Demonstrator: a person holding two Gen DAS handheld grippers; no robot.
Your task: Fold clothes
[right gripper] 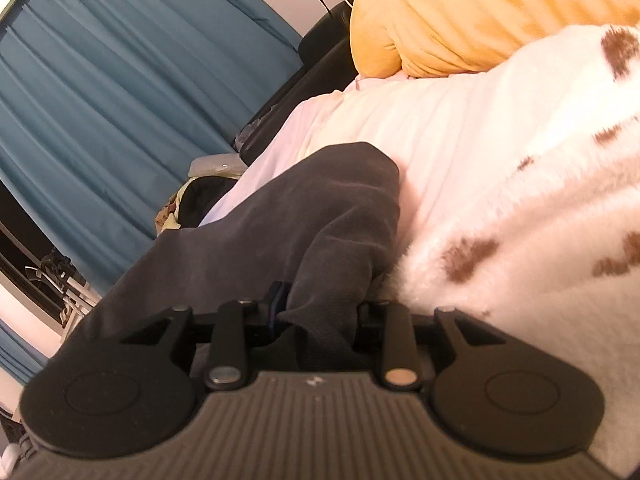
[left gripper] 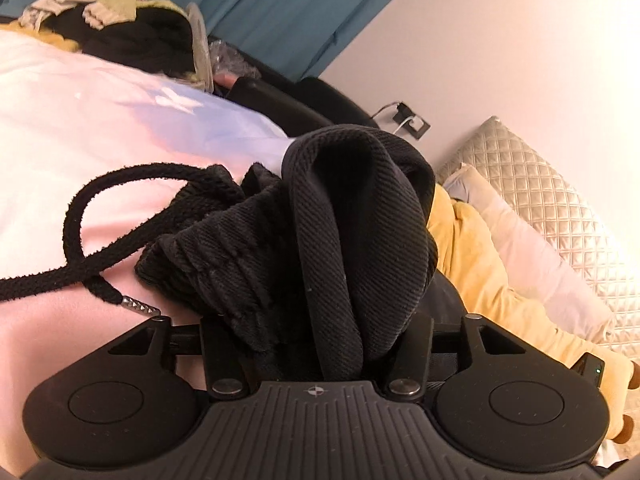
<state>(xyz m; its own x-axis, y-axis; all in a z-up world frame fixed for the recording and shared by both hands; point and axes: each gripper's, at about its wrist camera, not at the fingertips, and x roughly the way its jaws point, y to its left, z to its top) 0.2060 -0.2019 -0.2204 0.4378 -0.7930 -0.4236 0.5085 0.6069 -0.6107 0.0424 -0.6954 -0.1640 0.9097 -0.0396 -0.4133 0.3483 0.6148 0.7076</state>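
The left gripper (left gripper: pixel 316 320) has a thick bunch of the black garment (left gripper: pixel 320 220) heaped between its jaws; the cloth hides the fingers, so whether the pads press on it cannot be told. The ribbed waistband spills toward ten o'clock, and its black drawstring (left gripper: pixel 80 224) loops out over the pale pink bedsheet (left gripper: pixel 80 120) at nine o'clock, metal tip lying just beside the gripper body. A laundry pile (left gripper: pixel 112 20) sits at eleven o'clock, a quilted pillow (left gripper: pixel 532 200) at two o'clock. The right gripper (right gripper: pixel 320 312) likewise has a fold of the same dark cloth (right gripper: pixel 320 208) between narrow-set jaws, grip uncertain; a white spotted fur blanket (right gripper: pixel 520 200) lies at three o'clock, a yellow blanket (right gripper: pixel 460 16) at one o'clock, and a teal curtain (right gripper: pixel 120 100) at ten.
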